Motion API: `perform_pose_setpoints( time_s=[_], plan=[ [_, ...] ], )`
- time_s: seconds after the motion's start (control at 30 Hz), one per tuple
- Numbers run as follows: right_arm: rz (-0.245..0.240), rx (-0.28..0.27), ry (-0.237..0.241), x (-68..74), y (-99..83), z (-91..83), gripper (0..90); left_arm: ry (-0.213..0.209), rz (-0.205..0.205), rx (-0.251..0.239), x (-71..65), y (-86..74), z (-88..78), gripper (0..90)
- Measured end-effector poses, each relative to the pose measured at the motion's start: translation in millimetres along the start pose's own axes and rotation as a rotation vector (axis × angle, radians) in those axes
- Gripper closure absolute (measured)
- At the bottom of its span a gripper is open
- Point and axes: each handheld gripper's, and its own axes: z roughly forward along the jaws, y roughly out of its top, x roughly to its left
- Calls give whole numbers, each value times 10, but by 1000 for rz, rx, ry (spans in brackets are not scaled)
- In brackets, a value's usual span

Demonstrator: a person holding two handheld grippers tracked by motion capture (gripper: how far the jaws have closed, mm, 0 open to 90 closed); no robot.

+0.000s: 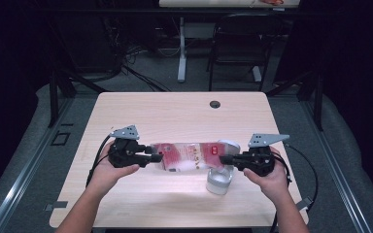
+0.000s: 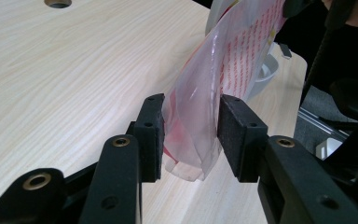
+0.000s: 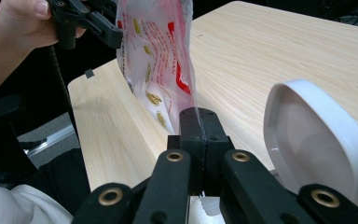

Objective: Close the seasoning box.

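Right tool (image 3: 197, 122) clamped on bag (image 3: 156, 56)

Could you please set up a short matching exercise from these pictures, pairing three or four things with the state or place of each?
Things:
1. left gripper
2. right gripper
3. plastic bag
4. white container

States or places:
A. stands on the table, lid flipped up
B. jaws parted around one bag end
C. stretched between both grippers
D. jaws clamped on the bag's edge

Pairs: 1-B, 2-D, 3-C, 4-A
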Motion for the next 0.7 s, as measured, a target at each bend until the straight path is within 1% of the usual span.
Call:
perform_pose_setpoints(
  time_s=[0.1, 0.13, 0.23, 0.3, 0.43, 0.5, 0.53, 0.6, 0.7],
  plan=[
    [-16, 23, -5, 23, 44, 20, 900, 14, -7, -12, 26, -33, -38, 586],
    [-25, 31, -8, 30, 59, 28, 900, 17, -9, -21, 37, -50, -58, 584],
    [-42, 55, -18, 60, 108, 55, 900, 28, -18, -29, 61, -79, -112, 584],
    [-55, 74, -23, 81, 140, 79, 900, 41, -14, -26, 70, -89, -147, 585],
    [-70, 94, -27, 110, 184, 163, 900, 47, -8, -29, 76, -101, -201, 602],
    [-77, 103, -31, 123, 203, 217, 900, 60, -5, -20, 81, -109, -222, 609],
    [-77, 108, -32, 129, 208, 236, 900, 61, -7, -27, 89, -120, -226, 609],
    [-83, 120, -25, 142, 222, 289, 900, 54, -12, -32, 104, -142, -241, 624],
    [-98, 145, -25, 157, 240, 347, 900, 61, -10, -10, 123, -181, -225, 665]
  ],
)
